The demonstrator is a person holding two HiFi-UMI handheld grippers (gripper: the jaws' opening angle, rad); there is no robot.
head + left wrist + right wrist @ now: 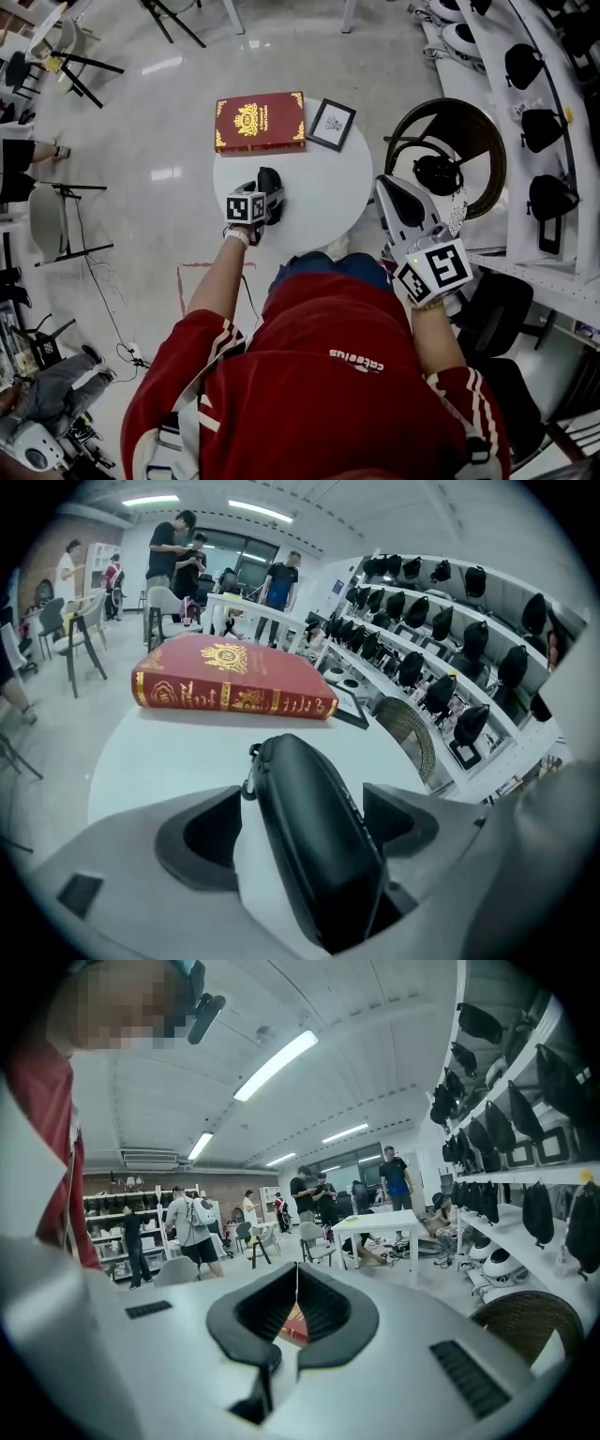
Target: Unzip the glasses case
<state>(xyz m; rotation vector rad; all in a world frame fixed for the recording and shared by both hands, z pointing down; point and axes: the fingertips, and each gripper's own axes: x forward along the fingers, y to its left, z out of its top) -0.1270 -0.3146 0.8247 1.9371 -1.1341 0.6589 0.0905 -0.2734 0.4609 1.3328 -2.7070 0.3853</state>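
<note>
One round white table (pixel 323 202) bears one red book (pixel 260 122) with gilt lettering too small to read, one framed picture (pixel 332 124) and one black glasses case (pixel 271 180), lying between the wide-apart jaws of the left gripper (pixel 305 803), while the right gripper (pixel 296 1283) is closed and empty.

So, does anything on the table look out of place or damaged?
Only a small thing: the book overhangs the far edge of the round table, and the frame beside it lies at an angle to it. The case looks closed and undamaged. Nothing is spilled.
</note>
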